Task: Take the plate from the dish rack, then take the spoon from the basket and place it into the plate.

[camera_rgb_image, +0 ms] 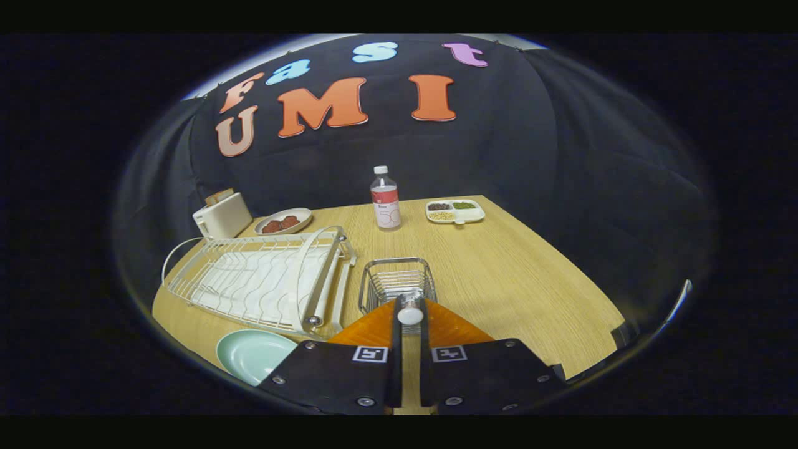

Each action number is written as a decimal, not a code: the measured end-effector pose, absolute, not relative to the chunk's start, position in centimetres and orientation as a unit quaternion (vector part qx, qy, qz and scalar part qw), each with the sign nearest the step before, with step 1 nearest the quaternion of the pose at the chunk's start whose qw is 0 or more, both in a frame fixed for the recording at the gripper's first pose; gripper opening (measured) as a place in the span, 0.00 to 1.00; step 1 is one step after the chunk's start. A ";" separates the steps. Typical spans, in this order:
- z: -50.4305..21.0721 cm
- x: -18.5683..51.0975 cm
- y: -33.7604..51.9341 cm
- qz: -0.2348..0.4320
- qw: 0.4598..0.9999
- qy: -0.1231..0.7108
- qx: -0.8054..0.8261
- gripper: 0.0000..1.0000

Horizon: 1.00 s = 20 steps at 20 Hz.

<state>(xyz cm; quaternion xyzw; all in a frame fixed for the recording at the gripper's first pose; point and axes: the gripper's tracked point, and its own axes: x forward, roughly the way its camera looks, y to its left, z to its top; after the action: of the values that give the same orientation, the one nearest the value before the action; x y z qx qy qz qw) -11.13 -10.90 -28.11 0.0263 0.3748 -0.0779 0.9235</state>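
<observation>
Gripper point(410, 312) fingers sit nearly closed at lower centre, pinching the white-tipped spoon handle point(410, 313) above the small wire basket point(397, 284). Pale green round plate point(252, 354) lies lower left on the light wood-grain table point(511, 280) (just before the white wire dish rack point(262, 277)). Clear bottle point(385, 198) carries a red label, print unreadable.

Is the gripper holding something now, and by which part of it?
Yes: the gripper is shut on the spoon, apparently by its handle end, just above the basket.
</observation>
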 end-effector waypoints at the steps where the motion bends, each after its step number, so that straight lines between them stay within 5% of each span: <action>1: -27.8 -11.0 -10.9 -0.077 0.924 0.374 0.028 0.12; 20: -19.2 -12.3 -9.8 -0.040 0.931 0.358 0.058 0.11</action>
<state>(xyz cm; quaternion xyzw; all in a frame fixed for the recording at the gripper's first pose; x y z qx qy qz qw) -12.28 -9.83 -19.23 0.0581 0.3577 -0.0404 0.9311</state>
